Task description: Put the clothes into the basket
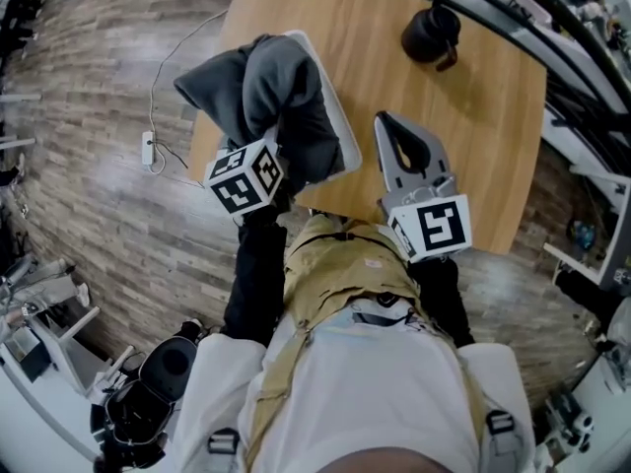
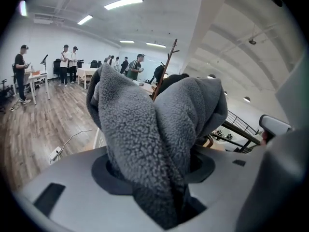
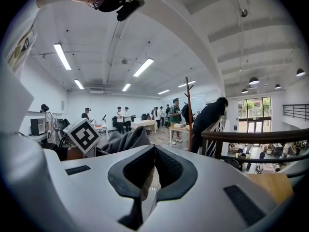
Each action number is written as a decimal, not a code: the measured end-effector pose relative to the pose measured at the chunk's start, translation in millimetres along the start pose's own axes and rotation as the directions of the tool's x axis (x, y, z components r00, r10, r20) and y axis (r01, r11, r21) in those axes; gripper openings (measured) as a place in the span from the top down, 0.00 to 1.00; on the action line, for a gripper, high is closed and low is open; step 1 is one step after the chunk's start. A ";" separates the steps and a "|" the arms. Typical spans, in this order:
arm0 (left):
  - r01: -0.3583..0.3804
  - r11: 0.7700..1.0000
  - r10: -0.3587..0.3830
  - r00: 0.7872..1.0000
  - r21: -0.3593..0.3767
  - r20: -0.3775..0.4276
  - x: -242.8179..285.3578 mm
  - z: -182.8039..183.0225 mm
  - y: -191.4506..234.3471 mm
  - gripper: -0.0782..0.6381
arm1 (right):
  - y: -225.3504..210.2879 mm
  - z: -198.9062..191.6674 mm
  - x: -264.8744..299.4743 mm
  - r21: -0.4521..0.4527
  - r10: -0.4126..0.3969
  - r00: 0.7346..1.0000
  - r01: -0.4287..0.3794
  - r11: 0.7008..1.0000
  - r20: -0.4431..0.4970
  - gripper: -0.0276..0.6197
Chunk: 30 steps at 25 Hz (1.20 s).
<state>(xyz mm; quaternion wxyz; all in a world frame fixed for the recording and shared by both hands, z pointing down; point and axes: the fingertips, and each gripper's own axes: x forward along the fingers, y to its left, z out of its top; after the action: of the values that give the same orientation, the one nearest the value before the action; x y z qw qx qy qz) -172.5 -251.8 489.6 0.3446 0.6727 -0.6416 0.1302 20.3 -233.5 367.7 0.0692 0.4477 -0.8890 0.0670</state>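
**Left gripper clamped on grey fleece over basket; right gripper shut, empty**

Left gripper [image 2: 154, 172] has its jaws closed on a thick bunch of the grey fleece garment [image 2: 145, 115]; cloth fills the gap between the jaws and bulges out past them in two folds; right gripper [image 3: 153, 151] has its jaw tips pressed together with nothing between them. In the head view the garment hangs from the left gripper over the white basket [image 1: 341, 131], part of it inside and part draped over the far-left rim; the basket sits at the left edge of the wooden table [image 1: 483, 136]; the right gripper hovers just right of the basket, above the table; black kettle [image 1: 431, 33] at the table's far side, well apart; power strip [image 1: 148, 149] on the floor to the left.
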 end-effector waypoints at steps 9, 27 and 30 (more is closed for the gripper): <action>-0.052 0.998 0.046 0.986 -0.033 -0.161 58.4 -45.1 17.0 0.54 | -2.3 -16.3 20.9 0.018 0.017 0.998 -0.016 1.000 -0.053 0.92; -0.073 0.995 0.054 0.963 -0.061 -0.265 102.1 -91.6 36.2 0.54 | -4.0 -46.3 43.7 0.036 0.012 0.991 -0.007 0.999 -0.136 0.92; -0.076 0.995 0.057 0.960 -0.057 -0.276 105.5 -94.6 37.6 0.54 | -2.3 -54.4 51.4 0.042 0.016 0.986 -0.009 0.999 -0.167 0.92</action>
<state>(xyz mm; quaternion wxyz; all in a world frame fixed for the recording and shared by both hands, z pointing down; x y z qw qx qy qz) -168.0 -271.4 634.8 0.4479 0.6144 -0.6141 0.2117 -4.7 -265.5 430.6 0.1339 0.4362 -0.8813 0.1229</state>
